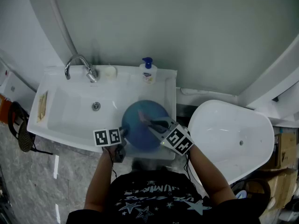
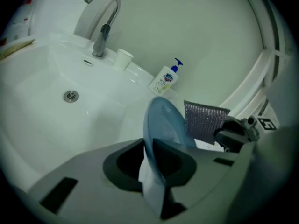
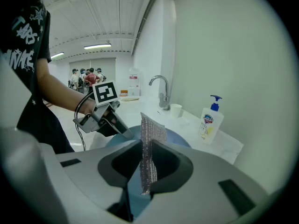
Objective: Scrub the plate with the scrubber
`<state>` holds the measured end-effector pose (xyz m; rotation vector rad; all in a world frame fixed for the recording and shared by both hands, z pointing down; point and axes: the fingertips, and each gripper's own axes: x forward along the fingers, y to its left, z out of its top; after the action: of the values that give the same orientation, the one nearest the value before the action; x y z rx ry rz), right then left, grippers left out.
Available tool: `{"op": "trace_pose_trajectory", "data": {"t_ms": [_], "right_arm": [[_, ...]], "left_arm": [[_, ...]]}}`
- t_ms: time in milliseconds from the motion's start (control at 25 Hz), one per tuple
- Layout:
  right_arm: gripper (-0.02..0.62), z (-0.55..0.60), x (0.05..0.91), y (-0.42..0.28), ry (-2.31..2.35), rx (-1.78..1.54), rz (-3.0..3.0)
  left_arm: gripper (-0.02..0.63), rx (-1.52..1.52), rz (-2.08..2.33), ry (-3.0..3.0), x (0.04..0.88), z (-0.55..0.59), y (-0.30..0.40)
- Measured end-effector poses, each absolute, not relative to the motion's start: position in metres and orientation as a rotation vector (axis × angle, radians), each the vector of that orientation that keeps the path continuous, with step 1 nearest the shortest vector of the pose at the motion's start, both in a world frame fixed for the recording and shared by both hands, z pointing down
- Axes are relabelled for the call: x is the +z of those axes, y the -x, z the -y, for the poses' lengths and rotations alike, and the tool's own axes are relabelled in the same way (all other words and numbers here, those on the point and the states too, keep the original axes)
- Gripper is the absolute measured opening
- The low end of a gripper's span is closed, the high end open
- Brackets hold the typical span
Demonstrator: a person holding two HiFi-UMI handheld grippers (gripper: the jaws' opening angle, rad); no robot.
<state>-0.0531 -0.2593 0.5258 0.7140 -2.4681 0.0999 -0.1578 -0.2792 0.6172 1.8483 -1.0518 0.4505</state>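
A blue plate [image 1: 142, 124] is held over the front right part of the white sink [image 1: 65, 107]. My left gripper [image 1: 122, 135] is shut on the plate's near rim; in the left gripper view the plate [image 2: 161, 125] stands on edge between the jaws. My right gripper [image 1: 154, 124] is shut on a silver mesh scrubber [image 3: 149, 148], which hangs upright between its jaws just above the plate [image 3: 180, 138]. In the left gripper view the scrubber [image 2: 204, 120] sits right beside the plate's face; whether it touches I cannot tell.
A chrome tap [image 1: 79, 66] and a small white cup [image 1: 110, 71] stand at the sink's back edge, with a soap pump bottle [image 1: 148, 72] to their right. The drain [image 1: 96, 106] lies mid-basin. A white tub [image 1: 233, 139] stands right of the sink.
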Motion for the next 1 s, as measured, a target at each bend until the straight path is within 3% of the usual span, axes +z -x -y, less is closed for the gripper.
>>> {"op": "trace_pose_trajectory", "data": {"t_ms": [600, 840, 1000], "right_arm": [[0.078, 0.272, 0.540, 0.050, -0.746, 0.149, 2.428], [0.078, 0.273, 0.544, 0.049, -0.753, 0.168, 2.427], [0.078, 0.271, 0.545, 0.048, -0.753, 0.170, 2.427]], "left_arm": [[0.071, 0.793, 1.003, -2.008, 0.638, 0.287, 0.152], [0.077, 0.771, 0.979, -2.007, 0.642, 0.286, 0.151], [0.116, 0.775, 0.962, -2.045, 0.641, 0.283, 0.147]]}}
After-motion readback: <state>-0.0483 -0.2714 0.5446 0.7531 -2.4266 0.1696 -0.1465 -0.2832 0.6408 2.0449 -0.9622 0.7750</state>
